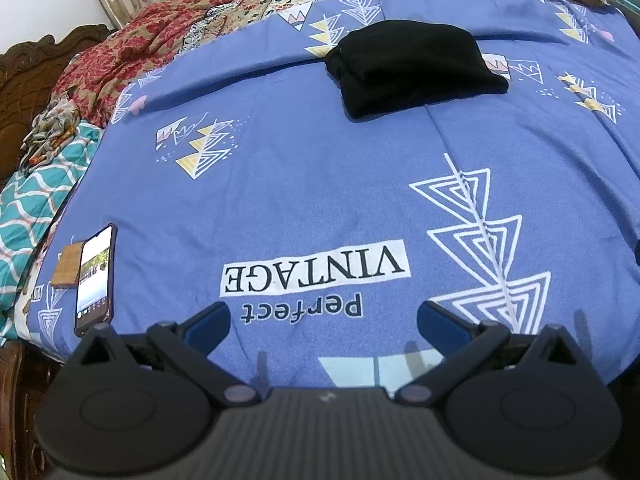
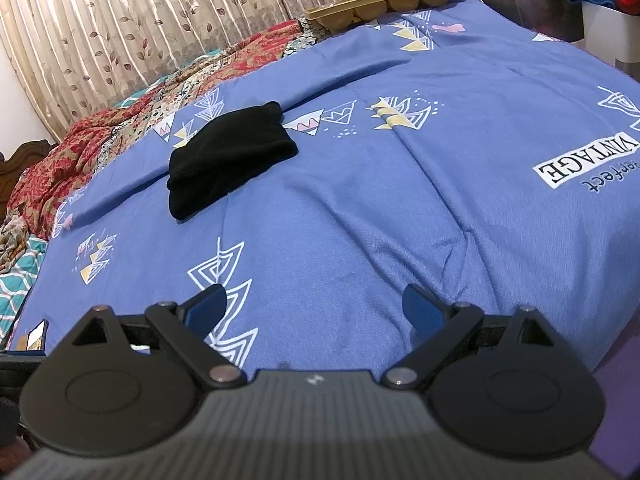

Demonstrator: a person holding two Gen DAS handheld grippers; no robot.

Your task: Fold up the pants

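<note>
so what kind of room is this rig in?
Almost certainly a bedroom: the folded black pants lie on a bed's blue printed bedsheet, with a carved wooden headboard and leaf-patterned curtains behind.

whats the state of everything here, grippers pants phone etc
left gripper: open, empty, held over the near edge of the bed
right gripper: open, empty, clear of the pants
black pants: folded into a compact bundle, lying on the bedsheet, nothing touching them
phone: screen lit, lying face up near the sheet's edge
blue bedsheet: spread over the bed, lightly creased
</note>
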